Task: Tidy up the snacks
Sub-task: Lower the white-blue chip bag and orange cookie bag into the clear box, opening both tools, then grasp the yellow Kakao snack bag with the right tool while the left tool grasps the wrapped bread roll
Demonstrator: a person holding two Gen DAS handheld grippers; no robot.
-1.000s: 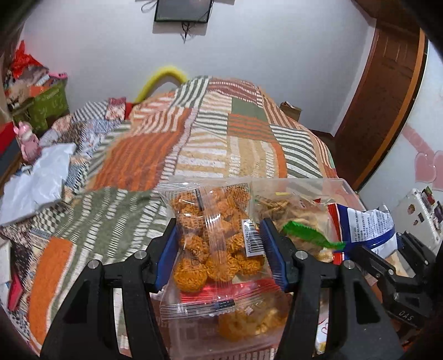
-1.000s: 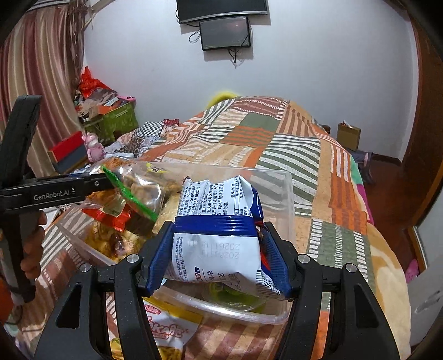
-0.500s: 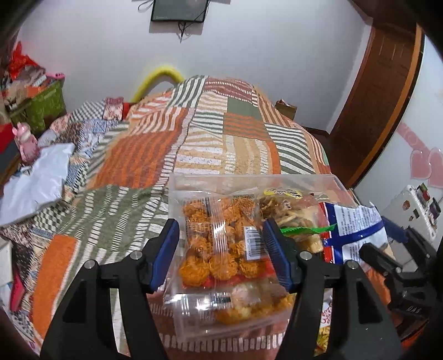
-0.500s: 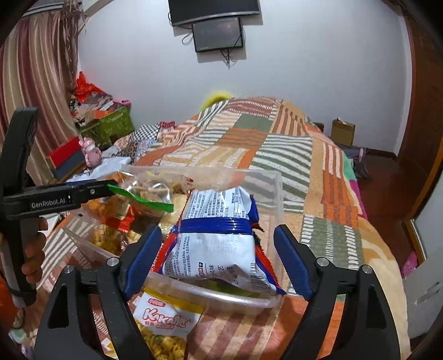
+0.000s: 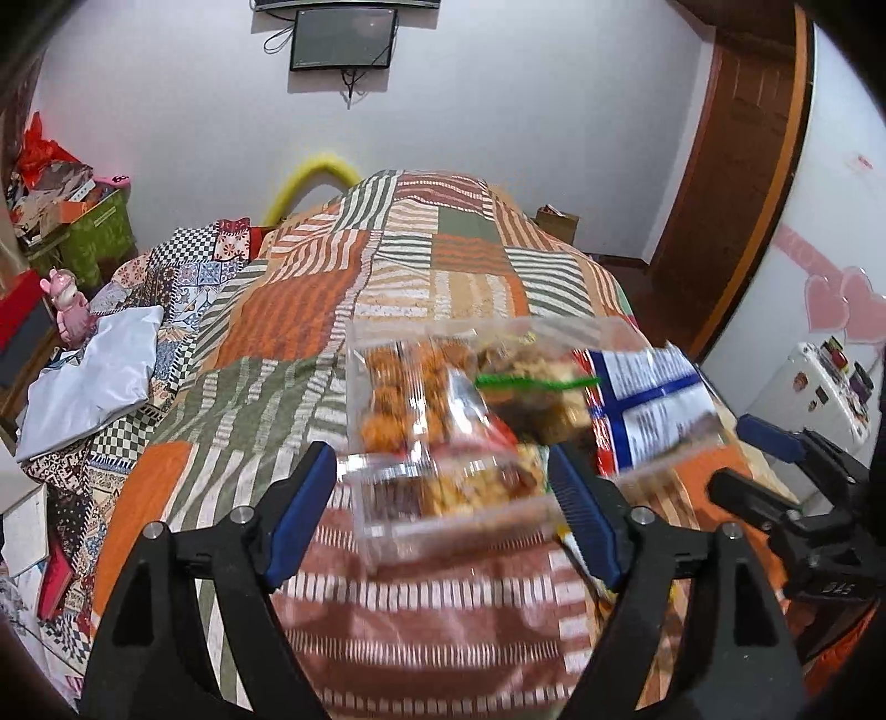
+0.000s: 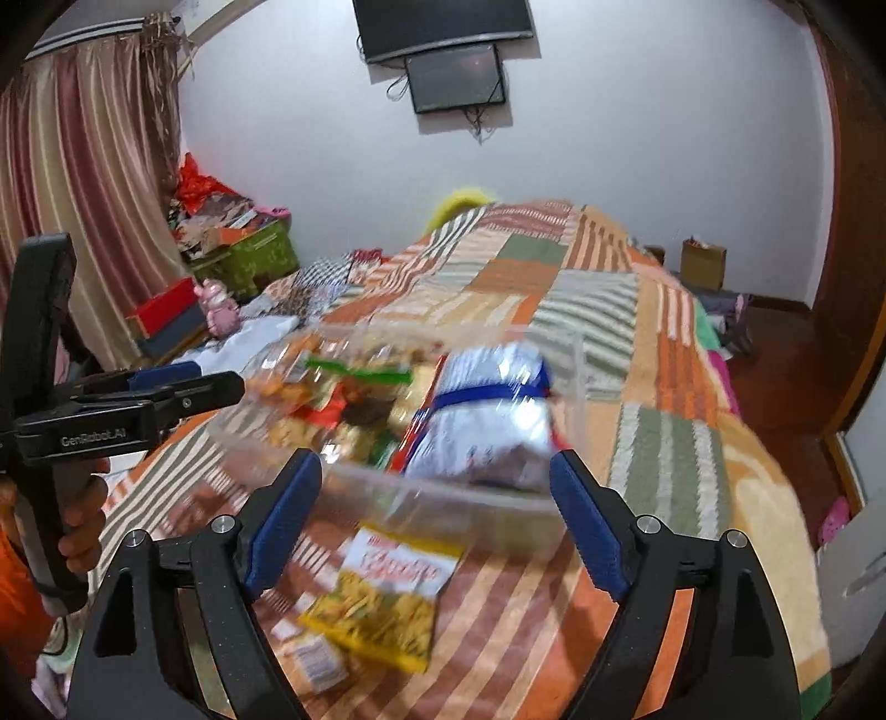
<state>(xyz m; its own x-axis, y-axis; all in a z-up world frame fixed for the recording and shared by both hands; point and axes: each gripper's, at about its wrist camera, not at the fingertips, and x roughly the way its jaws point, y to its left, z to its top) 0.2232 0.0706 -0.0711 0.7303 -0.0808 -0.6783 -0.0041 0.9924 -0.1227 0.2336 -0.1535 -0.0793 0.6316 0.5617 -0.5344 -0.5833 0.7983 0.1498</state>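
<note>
The left gripper has its jaws spread wide and holds nothing; its blue pads stand on either side of the near edge of the clear plastic container, apart from it. The right gripper is likewise spread wide and empty, with its pads flanking the near wall of the same container. The container rests on the patchwork bedspread, near the foot of the bed. Inside it, at the left, lies a clear bag of orange round snacks; to its right sits a clear bag with a green seal strip; at the far right lies the blue and white packet, which leans over the container's right rim. In the right wrist view, a yellow snack packet lies flat on the bedspread just near of the container, outside it, between the right gripper's fingers in the frame. The container contents appear blurred in both views. A screen hangs on the far wall.
</note>
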